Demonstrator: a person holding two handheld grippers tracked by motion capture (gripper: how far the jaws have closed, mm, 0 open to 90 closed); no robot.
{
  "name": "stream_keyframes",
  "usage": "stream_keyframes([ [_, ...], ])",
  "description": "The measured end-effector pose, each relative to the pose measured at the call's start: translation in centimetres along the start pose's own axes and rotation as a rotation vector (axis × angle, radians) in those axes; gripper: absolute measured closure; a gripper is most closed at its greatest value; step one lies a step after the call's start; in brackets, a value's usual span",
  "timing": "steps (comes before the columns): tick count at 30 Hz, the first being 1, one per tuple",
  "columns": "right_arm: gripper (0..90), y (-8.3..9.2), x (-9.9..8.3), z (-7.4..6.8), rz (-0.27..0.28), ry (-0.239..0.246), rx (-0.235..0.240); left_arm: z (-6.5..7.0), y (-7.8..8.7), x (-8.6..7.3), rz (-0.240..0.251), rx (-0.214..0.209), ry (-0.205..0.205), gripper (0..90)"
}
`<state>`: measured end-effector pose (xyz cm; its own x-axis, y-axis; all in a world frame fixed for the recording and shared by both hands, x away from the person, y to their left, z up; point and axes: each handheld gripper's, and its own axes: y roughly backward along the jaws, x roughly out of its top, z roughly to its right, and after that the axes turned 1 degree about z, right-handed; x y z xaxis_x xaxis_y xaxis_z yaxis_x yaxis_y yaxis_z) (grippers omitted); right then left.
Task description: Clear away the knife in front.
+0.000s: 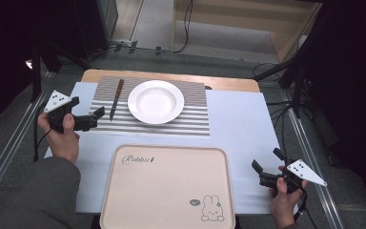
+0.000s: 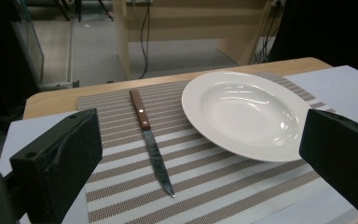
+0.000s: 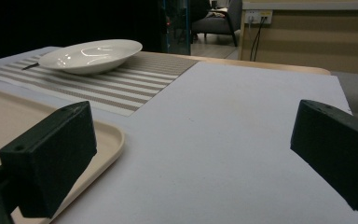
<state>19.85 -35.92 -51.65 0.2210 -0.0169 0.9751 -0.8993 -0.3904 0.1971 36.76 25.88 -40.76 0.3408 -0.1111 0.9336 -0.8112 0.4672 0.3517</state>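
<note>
One beige tray (image 1: 167, 191) nearest, nothing on it. Right gripper (image 1: 266, 168) just right of the tray, jaws wide apart, holding nothing. Left gripper (image 1: 93, 118) at the placemat's (image 1: 190, 119) left edge, jaws wide, empty. On the mat: one knife (image 1: 116, 99), one white plate (image 1: 156, 101), lying apart.

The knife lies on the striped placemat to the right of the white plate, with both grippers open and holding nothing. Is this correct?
Not quite. In the high view the knife lies left of the white plate, on the striped placemat. The left gripper and right gripper are indeed open and hold nothing.
</note>
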Motion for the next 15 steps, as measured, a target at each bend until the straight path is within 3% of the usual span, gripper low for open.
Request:
stream_keyframes([
  [4,0.0,0.0,0.0,0.0,-0.002,0.003,0.003,-0.4,-1.5,0.4,-0.023,-0.013,0.008,0.0],
  [15,0.0,0.0,0.0,-0.1,-0.003,0.004,0.006,-1.6,-4.5,1.2,-0.078,0.003,0.03,0.0],
])
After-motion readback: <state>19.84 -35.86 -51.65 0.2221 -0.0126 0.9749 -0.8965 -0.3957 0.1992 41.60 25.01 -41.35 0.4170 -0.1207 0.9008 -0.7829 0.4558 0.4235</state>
